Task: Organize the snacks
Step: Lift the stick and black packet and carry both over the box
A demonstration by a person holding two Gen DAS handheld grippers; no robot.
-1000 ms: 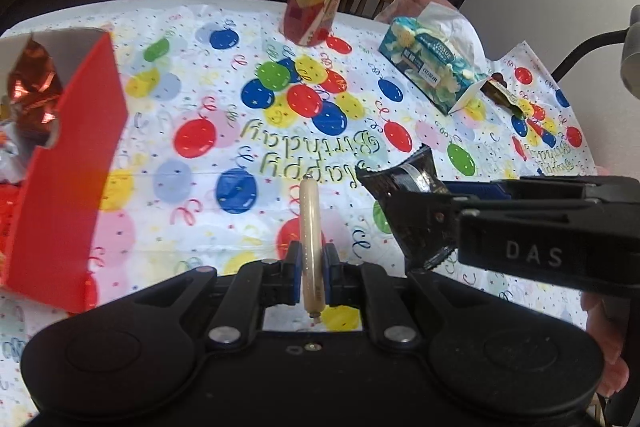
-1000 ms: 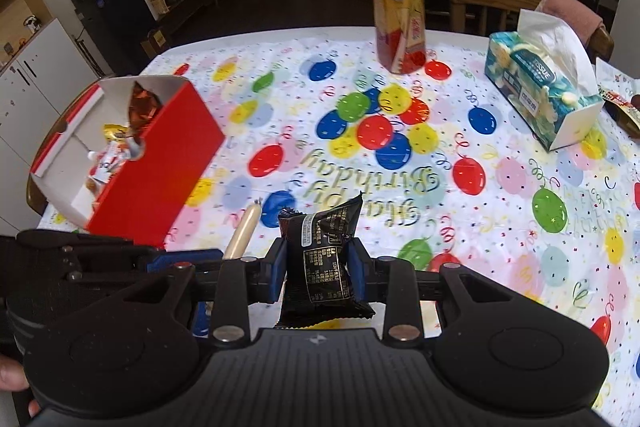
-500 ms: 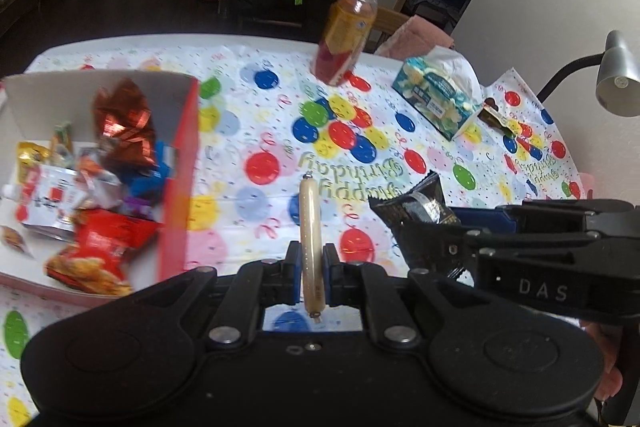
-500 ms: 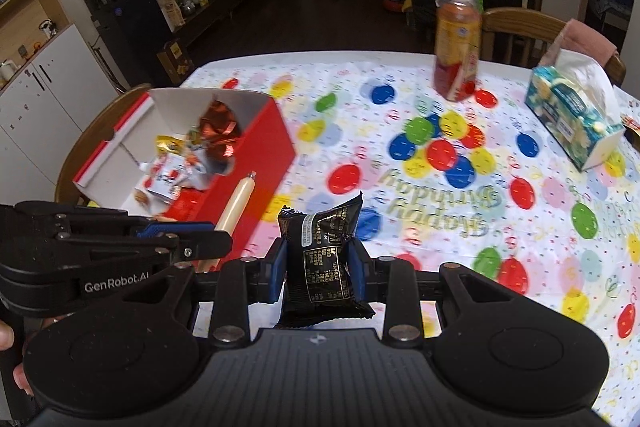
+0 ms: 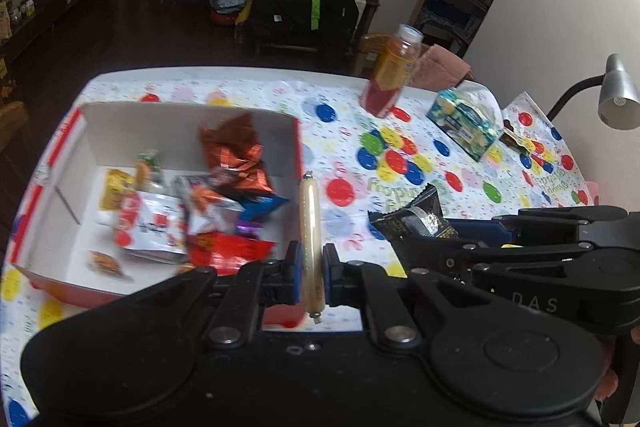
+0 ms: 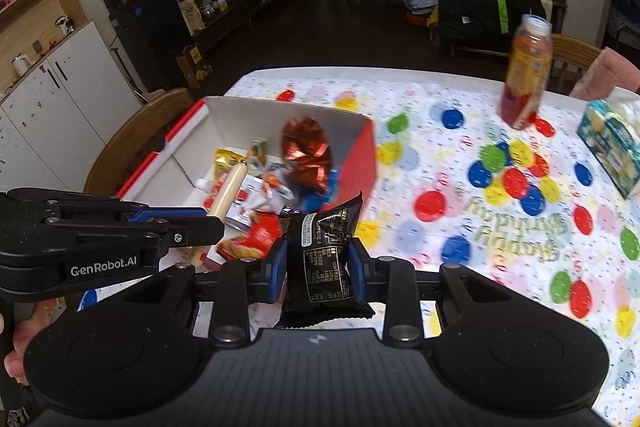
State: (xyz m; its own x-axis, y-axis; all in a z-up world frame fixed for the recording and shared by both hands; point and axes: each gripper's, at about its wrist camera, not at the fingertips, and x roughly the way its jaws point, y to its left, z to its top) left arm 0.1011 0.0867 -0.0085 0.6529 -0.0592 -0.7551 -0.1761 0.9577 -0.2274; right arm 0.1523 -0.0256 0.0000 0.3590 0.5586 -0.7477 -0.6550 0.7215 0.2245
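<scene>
The sausage stick (image 5: 310, 223) stood nearly upright at the lower centre of my left wrist view, pinched low down between the blue pads of my left gripper (image 5: 311, 273), which were pressed tight against its sides. Its upper end rose against the red right-hand wall of the snack box (image 5: 298, 151). In my right wrist view the black snack packet (image 6: 324, 259) sat at the lower centre, clamped upright between the pads of my right gripper (image 6: 318, 273), its crimped top edge poking up in front of the box's red corner.

The box filled the left half of the left view, white inside and red outside, lying on the balloon-print tablecloth (image 5: 400, 163). Inside it lay a crumpled copper foil bag (image 5: 234, 155), a red packet (image 5: 228, 249) near the front, a white-and-red packet (image 5: 150, 223) and a small yellow one (image 5: 116, 187), all jumbled and touching.

Further out, toward the upper right of the left view, an orange drink bottle (image 5: 390, 77) stood on the cloth, with a tissue box (image 5: 464, 123) just to its right and a grey desk lamp (image 5: 614, 95) at the right edge. My hand (image 6: 16, 347) showed at the lower left of the right view.
</scene>
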